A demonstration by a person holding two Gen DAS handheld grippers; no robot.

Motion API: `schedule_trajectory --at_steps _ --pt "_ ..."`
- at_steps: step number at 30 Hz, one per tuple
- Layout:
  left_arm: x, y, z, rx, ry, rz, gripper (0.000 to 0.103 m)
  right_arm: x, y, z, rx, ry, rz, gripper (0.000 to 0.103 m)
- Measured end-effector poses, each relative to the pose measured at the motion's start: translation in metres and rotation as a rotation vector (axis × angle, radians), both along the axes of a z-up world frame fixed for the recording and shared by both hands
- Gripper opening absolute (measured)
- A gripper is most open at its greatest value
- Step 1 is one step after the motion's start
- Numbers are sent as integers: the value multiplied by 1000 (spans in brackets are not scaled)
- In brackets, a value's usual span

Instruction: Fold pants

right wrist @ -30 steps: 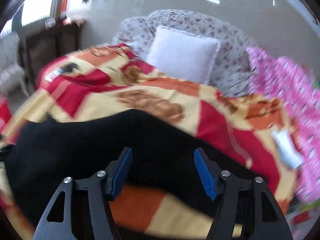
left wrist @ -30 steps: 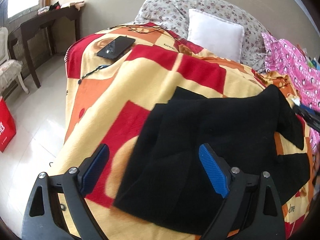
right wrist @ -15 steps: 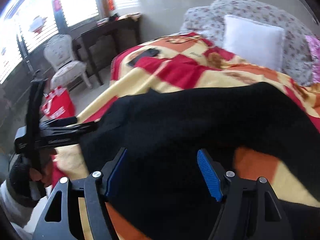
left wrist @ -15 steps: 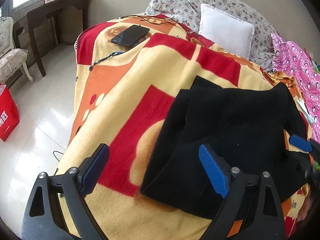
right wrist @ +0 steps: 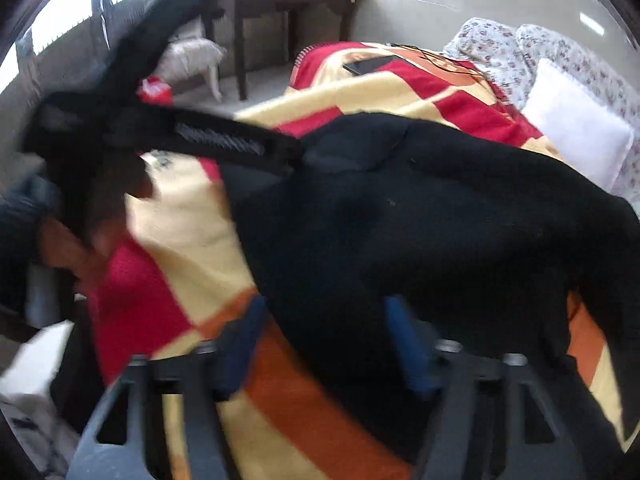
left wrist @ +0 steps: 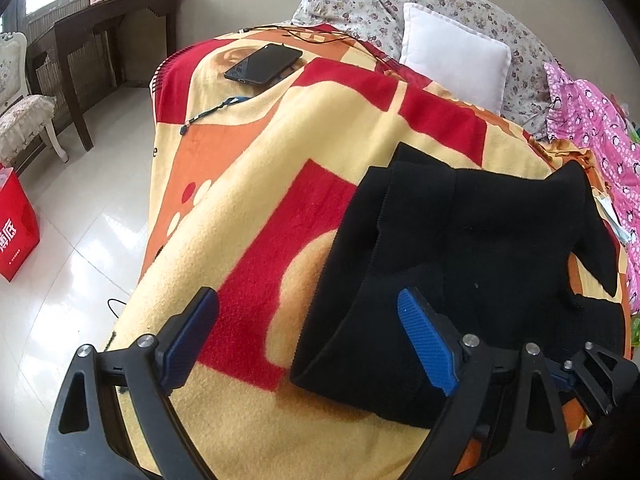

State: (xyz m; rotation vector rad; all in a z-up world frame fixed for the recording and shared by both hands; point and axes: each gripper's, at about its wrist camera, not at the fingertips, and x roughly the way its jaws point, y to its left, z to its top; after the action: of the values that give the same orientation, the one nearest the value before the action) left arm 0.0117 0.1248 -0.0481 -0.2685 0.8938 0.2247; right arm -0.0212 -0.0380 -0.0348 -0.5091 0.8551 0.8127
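Black pants (left wrist: 472, 264) lie folded on a red, yellow and orange blanket (left wrist: 280, 168) on the bed. My left gripper (left wrist: 308, 340) hovers open above the pants' near left corner; its right finger is over the cloth, its left finger over bare blanket. In the blurred right wrist view my right gripper (right wrist: 324, 344) hangs low over the near edge of the pants (right wrist: 420, 220). Its jaws are closing, with black cloth between them, and the pads do not visibly press on it. The left gripper (right wrist: 240, 144) shows at upper left, held by a hand.
A black phone (left wrist: 264, 65) and a cable lie at the blanket's far end. A white pillow (left wrist: 452, 64) and a pink patterned garment (left wrist: 592, 128) are beyond and to the right. On the floor to the left are a red bag (left wrist: 16, 228), a chair (left wrist: 20, 112) and a dark table (left wrist: 104, 20).
My right gripper swung left and down to the pants' near edge and its jaws narrowed. It now shows at the lower right of the left wrist view. The left gripper barely moved.
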Motion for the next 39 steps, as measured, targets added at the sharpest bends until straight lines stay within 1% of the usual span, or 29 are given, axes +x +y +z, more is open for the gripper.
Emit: schedule_trajectory --at_steps 1,2,3,4,5,6,9,11,12,13,14,15,16,17,18,19,20,22,24,25,26,27,30,32,34,36,37,38,39 --pt "-1 0 1 2 -3 0 92 2 -3 1 36 5 -6 24" --pt "-1 0 2 3 -5 0 92 7 -7 3 61 22 -29 15" --pt "-1 0 4 3 -6 -2 92 11 -9 5 80 46 -42 10" --pt "-2 0 5 2 -8 -4 92 12 -12 8 104 76 -51 10" --pt "-2 0 7 1 -11 -5 92 13 -15 11 126 110 -55 10" --pt "-3 0 10 2 -20 -6 92 13 -18 16 134 122 -51 10" --pt "-6 1 18 9 -44 0 92 3 -22 26 154 137 -33 10" --pt "-6 1 20 5 -51 1 92 -2 -21 22 146 150 -27 10" --pt "-5 -1 20 7 -50 -2 92 -2 -19 16 133 156 -26 12" --pt "-4 -2 19 9 -48 -6 92 -2 -17 10 123 167 -26 18" --pt "-3 -4 19 10 -46 -10 92 -2 -17 6 124 182 -25 19" --pt "-2 -5 19 10 -44 -15 92 -1 -19 8 138 195 -17 26" --pt "-2 -7 18 10 -43 -21 92 1 -20 13 138 222 -6 34" --pt "-2 -8 18 10 -43 -26 92 5 -22 22 157 255 11 36" --pt "-2 -9 18 10 -43 -33 92 10 -25 34 191 259 23 39" --pt "-3 -10 17 10 -45 -36 92 15 -29 46 214 238 23 39" --pt "-2 -9 16 11 -44 -34 92 23 -31 61 218 195 8 39" --pt "-1 -8 13 9 -35 -31 92 43 -33 82 234 136 -16 43" --pt "1 -8 8 4 -17 -31 92 66 -27 92 240 87 -50 43" --pt "2 -8 6 2 -12 -33 92 82 -19 92 215 46 -70 43" --pt "2 -8 4 3 -9 -35 92 100 -8 88 176 7 -86 43" --pt "2 -9 2 5 -4 -39 92 112 -1 84 156 1 -88 43" --pt "5 -8 -1 1 2 -44 92 164 27 53 70 56 -77 43" --pt "7 -8 -2 -1 4 -50 92 187 42 31 7 95 -53 43" --pt "10 -7 -3 4 5 -53 92 198 50 11 -52 120 -17 43" --pt "13 -6 -3 1 6 -57 92 206 54 0 -62 125 8 41" --pt "13 -5 -4 0 7 -57 92 211 54 -2 -44 138 8 34" --pt "14 -5 -4 0 8 -57 92 214 53 -4 -24 160 1 24" --pt "15 -4 -5 -2 9 -57 92 217 52 -5 -3 171 -2 12"
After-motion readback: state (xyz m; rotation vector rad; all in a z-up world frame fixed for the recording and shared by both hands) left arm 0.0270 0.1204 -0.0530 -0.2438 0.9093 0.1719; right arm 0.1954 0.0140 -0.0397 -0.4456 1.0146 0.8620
